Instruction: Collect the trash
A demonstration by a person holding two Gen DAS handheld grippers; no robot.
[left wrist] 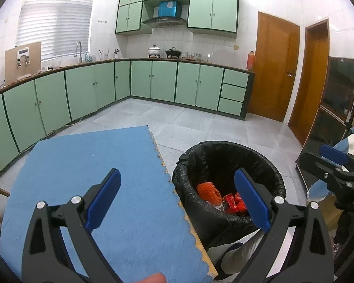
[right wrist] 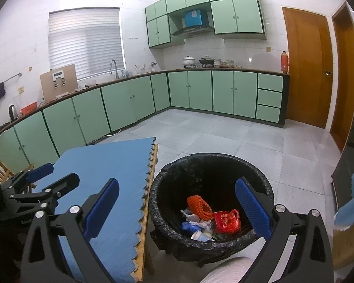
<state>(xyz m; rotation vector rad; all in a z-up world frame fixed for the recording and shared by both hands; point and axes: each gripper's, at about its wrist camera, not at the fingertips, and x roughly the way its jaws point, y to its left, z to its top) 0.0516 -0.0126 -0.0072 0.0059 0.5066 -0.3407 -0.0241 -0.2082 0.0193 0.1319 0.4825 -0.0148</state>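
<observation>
My left fingers (left wrist: 177, 200) and right fingers (right wrist: 175, 208) both gape wide, empty; the trash (right wrist: 207, 219) lies in the black-lined bin (right wrist: 266, 188) at five o'clock off the blue desk (left wrist: 94, 165), so collecting looks finished; next I'd scan for strays

left gripper (left wrist: 177, 200): jaws spread wide, nothing held | right gripper (right wrist: 177, 207): jaws spread wide, nothing held

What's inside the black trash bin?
Inside the bin lie an orange foam net, a red wrapper, crumpled white paper and something blue. Anything beneath that pile is covered.
</observation>
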